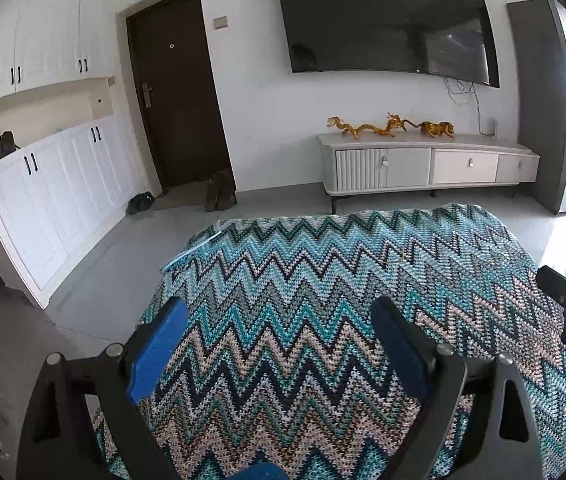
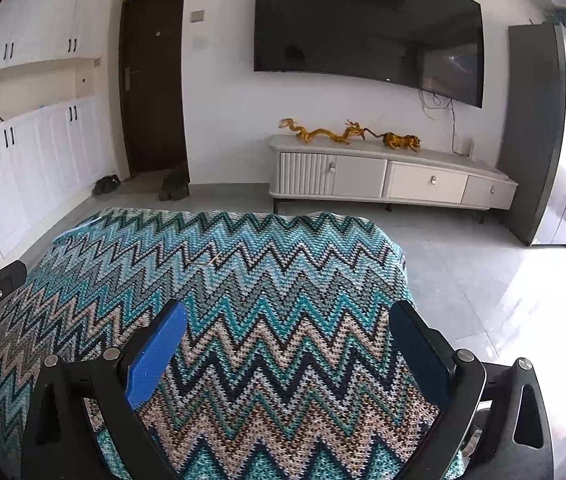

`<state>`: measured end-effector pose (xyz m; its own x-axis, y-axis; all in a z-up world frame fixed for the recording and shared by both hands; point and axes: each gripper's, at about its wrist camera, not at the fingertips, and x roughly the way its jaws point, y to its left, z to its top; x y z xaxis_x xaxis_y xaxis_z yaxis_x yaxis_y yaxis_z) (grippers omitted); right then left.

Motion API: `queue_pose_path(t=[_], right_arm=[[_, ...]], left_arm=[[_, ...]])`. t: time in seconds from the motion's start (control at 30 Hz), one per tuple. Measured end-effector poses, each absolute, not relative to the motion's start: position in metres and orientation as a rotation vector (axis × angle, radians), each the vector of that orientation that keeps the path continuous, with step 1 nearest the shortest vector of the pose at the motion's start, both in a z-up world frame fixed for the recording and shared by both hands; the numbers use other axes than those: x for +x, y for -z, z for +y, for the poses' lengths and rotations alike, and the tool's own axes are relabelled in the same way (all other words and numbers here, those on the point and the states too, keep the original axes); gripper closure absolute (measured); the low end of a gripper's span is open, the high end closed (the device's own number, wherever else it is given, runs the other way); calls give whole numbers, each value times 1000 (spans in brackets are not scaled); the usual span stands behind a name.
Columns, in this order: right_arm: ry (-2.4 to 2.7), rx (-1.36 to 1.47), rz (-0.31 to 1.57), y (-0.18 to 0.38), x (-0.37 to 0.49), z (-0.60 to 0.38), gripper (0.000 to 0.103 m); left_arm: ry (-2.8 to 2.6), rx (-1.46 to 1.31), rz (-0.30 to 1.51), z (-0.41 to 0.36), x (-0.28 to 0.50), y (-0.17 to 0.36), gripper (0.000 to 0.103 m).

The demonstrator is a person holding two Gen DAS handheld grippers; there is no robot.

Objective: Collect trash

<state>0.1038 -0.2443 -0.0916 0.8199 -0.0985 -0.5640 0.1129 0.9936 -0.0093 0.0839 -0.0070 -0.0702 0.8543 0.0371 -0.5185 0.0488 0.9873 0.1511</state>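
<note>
A table is covered by a zigzag-patterned cloth [image 1: 307, 264] in teal, beige and black, which fills the lower half of both views [image 2: 267, 272]. A small thin straw-coloured scrap [image 2: 212, 261] lies on the cloth ahead of my right gripper; I see no other trash. My left gripper [image 1: 279, 312] hovers open over the near part of the cloth, with nothing between its blue fingers [image 1: 159, 356]. My right gripper [image 2: 289, 314] is likewise open and empty above the cloth. Each gripper shows at the edge of the other's view.
Beyond the table lies grey tiled floor [image 1: 115, 276]. A low TV stand [image 1: 427, 164] with golden figurines [image 1: 367, 128] sits under a wall TV [image 1: 383, 20]. White cupboards [image 1: 43, 184], a dark door [image 1: 175, 92] with shoes [image 1: 219, 192], and a tall grey cabinet [image 1: 539, 100] line the walls.
</note>
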Motion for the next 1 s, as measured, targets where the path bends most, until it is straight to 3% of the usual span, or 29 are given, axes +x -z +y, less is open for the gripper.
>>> queue_pose_path(t=[1.0], right_arm=[[132,47,557,61,26,-254,2]], left_arm=[[52,156,469,-15,17,25,10]])
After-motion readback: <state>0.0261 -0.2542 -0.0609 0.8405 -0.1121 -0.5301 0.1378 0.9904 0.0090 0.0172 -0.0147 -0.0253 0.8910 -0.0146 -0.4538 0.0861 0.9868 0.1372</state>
